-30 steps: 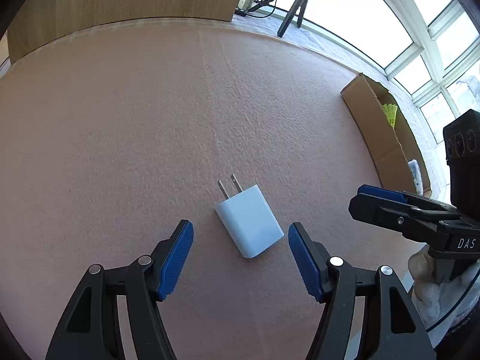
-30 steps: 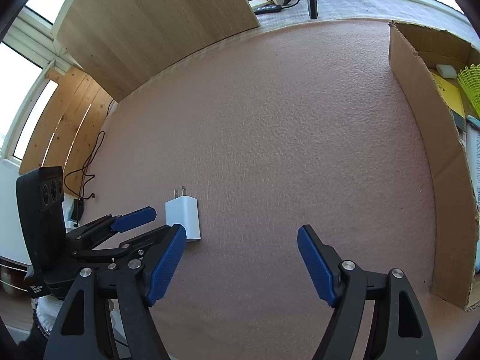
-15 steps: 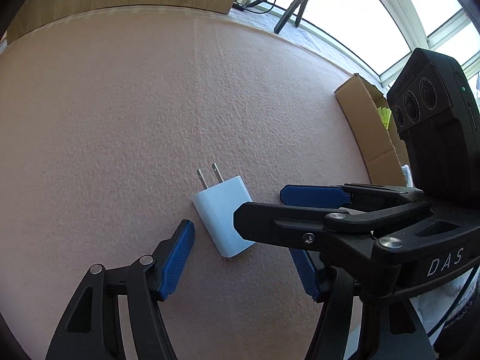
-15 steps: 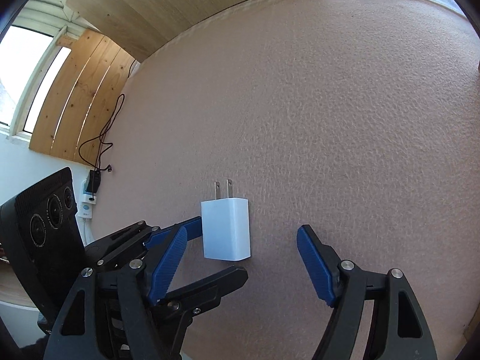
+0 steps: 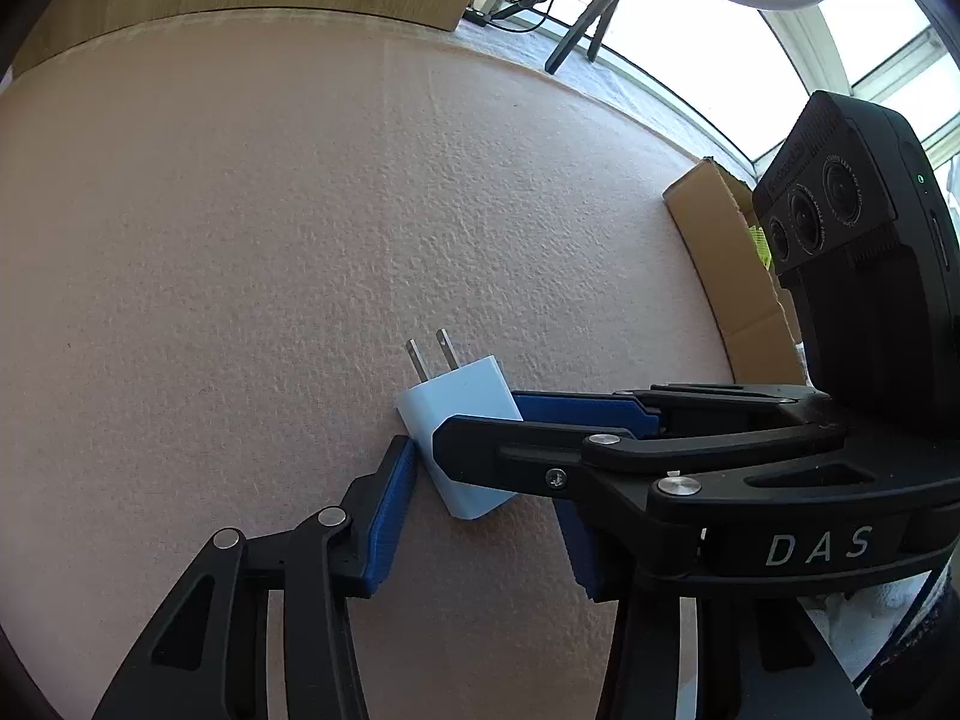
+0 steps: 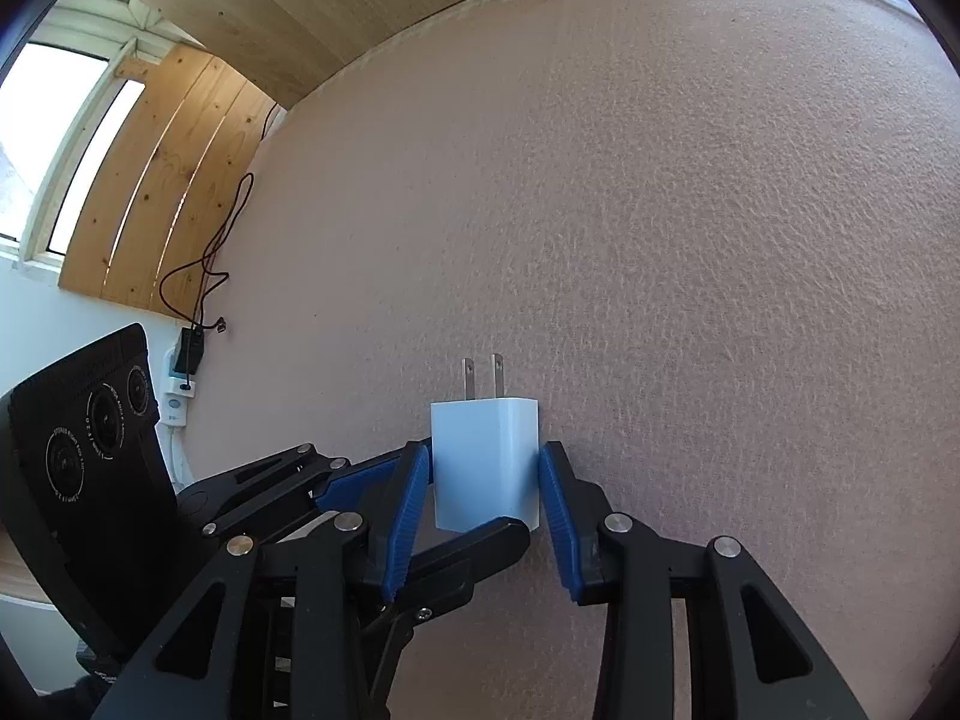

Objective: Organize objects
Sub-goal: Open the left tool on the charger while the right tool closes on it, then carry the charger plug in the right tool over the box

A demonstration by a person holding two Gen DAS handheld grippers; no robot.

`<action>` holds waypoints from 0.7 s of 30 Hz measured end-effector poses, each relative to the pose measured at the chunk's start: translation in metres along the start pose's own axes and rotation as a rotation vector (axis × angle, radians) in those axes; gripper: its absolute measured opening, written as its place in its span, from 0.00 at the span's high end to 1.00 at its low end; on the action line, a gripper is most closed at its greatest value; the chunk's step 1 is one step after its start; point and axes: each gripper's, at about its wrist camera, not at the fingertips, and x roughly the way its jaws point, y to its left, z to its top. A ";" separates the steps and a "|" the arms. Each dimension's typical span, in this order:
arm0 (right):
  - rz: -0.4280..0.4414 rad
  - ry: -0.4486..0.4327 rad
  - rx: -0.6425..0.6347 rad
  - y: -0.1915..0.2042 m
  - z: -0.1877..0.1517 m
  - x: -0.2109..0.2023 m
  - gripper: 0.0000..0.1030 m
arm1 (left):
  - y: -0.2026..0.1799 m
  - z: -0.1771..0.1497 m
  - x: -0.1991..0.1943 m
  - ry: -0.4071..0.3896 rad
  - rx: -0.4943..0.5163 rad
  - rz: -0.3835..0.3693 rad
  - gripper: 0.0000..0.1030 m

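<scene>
A white charger plug (image 6: 483,468) lies flat on the pink felt table (image 6: 690,240), its two prongs pointing away. My right gripper (image 6: 486,480) has its jaws closing, and both blue pads (image 6: 555,504) touch the charger's long sides. My left gripper (image 5: 480,474) crosses it from the side with jaws closing. Its left pad (image 5: 393,498) touches the charger (image 5: 462,402); a gap shows at the other pad. In the left wrist view the right gripper (image 5: 477,420) covers the charger's lower half. In the right wrist view the left gripper (image 6: 474,504) reaches in from the left.
An open cardboard box (image 5: 720,252) stands at the table's right side with something yellow-green inside. A tripod (image 5: 576,30) stands by the windows beyond. Wooden boards (image 6: 180,168), a black cable (image 6: 204,264) and a wall socket (image 6: 180,378) lie past the table's left edge.
The right gripper came in from the right and settled over the charger. Both pairs of jaws have narrowed around it. The left gripper has hardly moved.
</scene>
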 end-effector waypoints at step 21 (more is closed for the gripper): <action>-0.072 -0.217 0.059 -0.047 -0.028 -0.113 0.68 | -0.126 0.039 0.008 -0.042 0.207 -0.071 0.54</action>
